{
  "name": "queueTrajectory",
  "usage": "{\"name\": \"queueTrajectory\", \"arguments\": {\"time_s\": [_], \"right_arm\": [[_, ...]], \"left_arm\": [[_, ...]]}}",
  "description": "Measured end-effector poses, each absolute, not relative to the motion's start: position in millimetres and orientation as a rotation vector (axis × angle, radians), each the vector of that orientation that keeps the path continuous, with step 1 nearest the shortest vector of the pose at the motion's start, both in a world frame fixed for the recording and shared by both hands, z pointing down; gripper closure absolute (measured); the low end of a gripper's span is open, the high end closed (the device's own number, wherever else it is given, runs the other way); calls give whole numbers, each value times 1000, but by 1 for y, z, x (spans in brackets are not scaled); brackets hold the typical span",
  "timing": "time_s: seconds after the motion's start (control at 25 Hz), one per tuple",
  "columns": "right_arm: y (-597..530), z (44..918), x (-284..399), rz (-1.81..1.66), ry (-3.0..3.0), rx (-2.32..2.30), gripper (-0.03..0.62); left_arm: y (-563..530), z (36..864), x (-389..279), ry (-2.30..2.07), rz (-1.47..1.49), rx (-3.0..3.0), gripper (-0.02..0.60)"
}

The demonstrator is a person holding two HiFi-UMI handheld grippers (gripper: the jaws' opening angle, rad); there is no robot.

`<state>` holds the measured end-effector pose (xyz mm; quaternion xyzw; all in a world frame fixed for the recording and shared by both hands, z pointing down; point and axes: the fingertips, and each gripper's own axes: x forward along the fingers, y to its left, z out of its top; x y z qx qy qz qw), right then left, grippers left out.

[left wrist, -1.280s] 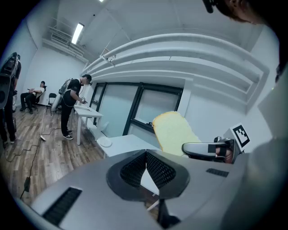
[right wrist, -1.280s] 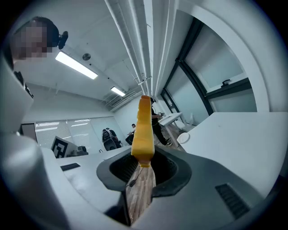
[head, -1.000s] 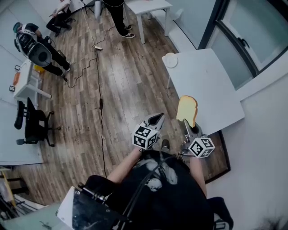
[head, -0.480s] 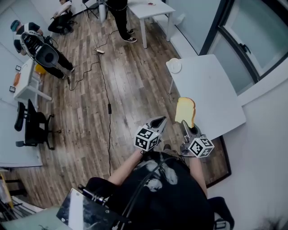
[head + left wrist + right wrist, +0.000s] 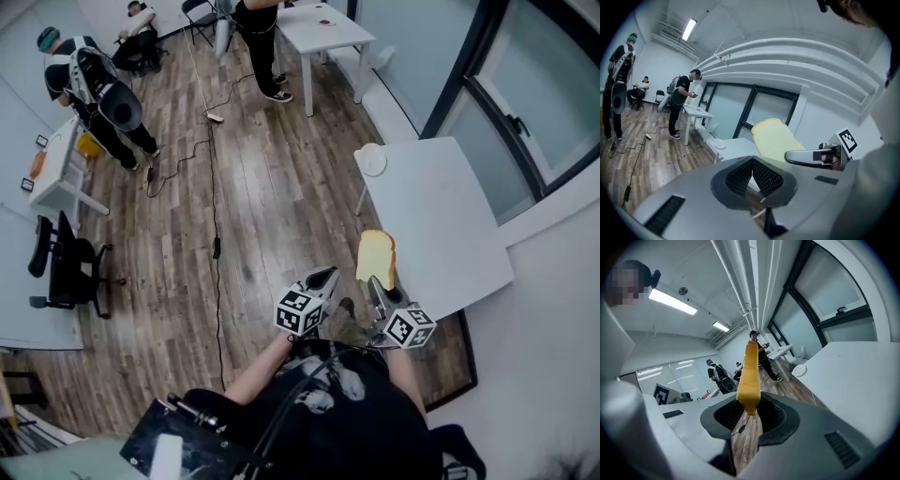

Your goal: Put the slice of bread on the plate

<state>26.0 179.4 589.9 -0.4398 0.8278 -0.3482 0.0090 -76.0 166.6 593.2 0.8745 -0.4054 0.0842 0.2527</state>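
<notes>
The right tongs (image 5: 749, 412) pinch the lower edge of the slice of bread (image 5: 375, 258) and hold it upright in the air, by the near edge of the white worktop (image 5: 441, 225). The plate (image 5: 373, 160) sits at the worktop's far corner, well apart from the bread. The left tongs (image 5: 752, 160) are empty with their tips pressed together, just beside the right ones above the wooden floor (image 5: 244, 216).

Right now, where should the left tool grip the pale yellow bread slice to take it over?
Probably the pale yellow bread slice by its free rounded end, from above, jaws astride the thin edge: it is held on edge, broad face toward the left tool, and the right tool pinches the opposite end.
</notes>
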Motion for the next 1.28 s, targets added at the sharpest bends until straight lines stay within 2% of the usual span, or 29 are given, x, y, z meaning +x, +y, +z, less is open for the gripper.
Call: {"name": "queueTrajectory", "arguments": {"time_s": [0.16, 0.64, 0.92, 1.28], "right_arm": [[148, 583, 42, -1065, 2587, -1362, 500], [69, 592, 112, -1134, 2531, -1298, 500], [36, 604, 117, -1232, 2460, -1283, 500], [-53, 606, 88, -1202, 2464, -1342, 500]], "left_arm": [[127, 585, -75, -1148, 213, 2355, 575], [61, 587, 24, -1026, 259, 2406, 575], [24, 599, 15, -1036, 299, 2350, 575], [-73, 592, -23, -1031, 251, 2365, 575]]}}
